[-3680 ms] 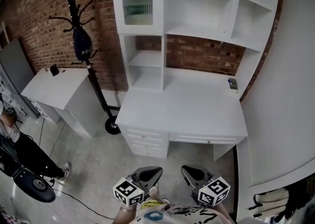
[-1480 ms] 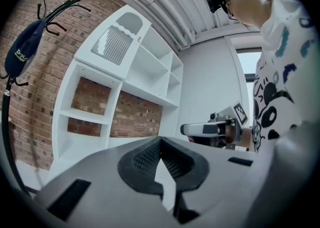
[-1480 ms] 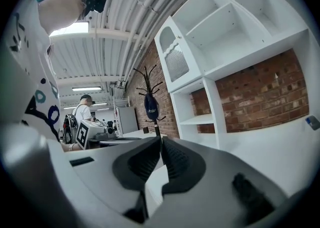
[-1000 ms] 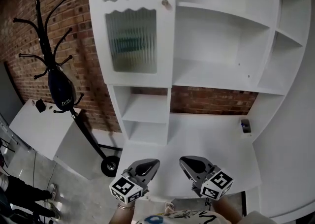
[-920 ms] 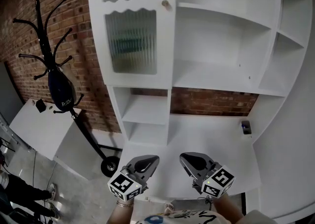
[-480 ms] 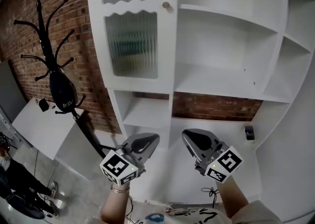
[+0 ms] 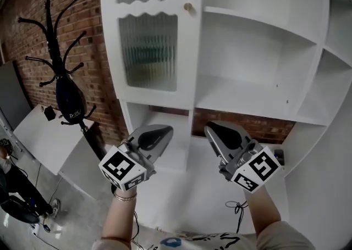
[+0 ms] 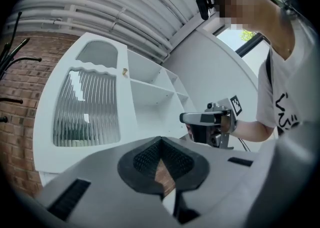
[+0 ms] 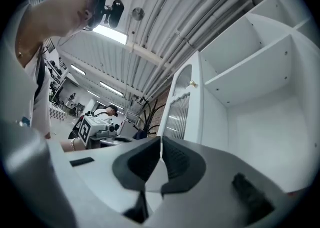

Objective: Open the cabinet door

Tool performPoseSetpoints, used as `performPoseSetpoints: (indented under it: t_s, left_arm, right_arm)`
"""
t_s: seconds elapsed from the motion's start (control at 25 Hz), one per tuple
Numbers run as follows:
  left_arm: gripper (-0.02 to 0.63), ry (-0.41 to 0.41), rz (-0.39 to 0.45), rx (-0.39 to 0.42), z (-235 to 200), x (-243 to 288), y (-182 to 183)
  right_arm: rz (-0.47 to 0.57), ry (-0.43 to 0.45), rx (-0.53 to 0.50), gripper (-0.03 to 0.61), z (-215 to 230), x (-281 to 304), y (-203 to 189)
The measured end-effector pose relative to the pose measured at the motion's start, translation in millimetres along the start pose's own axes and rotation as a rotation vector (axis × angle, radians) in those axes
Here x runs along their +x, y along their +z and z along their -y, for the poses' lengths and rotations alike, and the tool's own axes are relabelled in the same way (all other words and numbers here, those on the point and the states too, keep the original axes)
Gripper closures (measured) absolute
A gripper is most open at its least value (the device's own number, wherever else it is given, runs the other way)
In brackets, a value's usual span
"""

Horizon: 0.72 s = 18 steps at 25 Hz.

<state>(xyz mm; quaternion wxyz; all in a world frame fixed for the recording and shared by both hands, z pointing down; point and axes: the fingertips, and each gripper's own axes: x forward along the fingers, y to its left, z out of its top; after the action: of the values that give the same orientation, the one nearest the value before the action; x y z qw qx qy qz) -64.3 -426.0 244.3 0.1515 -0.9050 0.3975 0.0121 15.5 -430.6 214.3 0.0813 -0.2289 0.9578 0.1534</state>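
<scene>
No legible text found. The bag (image 7: 70,100) on the coat stand (image 7: 51,34) carries small white lettering, too small to read. The person's shirt (image 8: 280,91) bears dark print, partly cut off and unreadable.

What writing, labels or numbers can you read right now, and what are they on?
Black bag on the coat rack: white lettering that seems to start with "D", too small to read.
Shirt print: cut off, unreadable.
Cubes on the left gripper and right gripper: square coded markers, no words.
Cabinet door: no text.
</scene>
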Motion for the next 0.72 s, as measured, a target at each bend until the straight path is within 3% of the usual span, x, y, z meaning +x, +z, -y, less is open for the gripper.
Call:
performPoseSetpoints:
  t_s: [0.16,0.32,0.52,0.72]
  left_arm:
    - [0.601,-0.004,0.013,0.015,-14.1,5.3,15.5]
    - [0.601,-0.047,0.058,-0.044,-24.6,12.0,29.4]
    - [0.601,0.002,-0.010,0.104,-46.1,19.1,44.0]
    - [0.601,-0.035,0.015,0.142,-63.4,29.2,68.5]
  right_arm:
    - [0.007,-0.001,-0.043,0.549,10.4,11.2,18.3]
    - [-0.002,-0.028,-0.060,0.549,18.9,27.6,28.4]
    - [-0.024,-0.020,-0.086,0.549,13.6,44.0,36.7]
    - [-0.042,-0.037,-0.190,0.549,26.1,58.8,55.2]
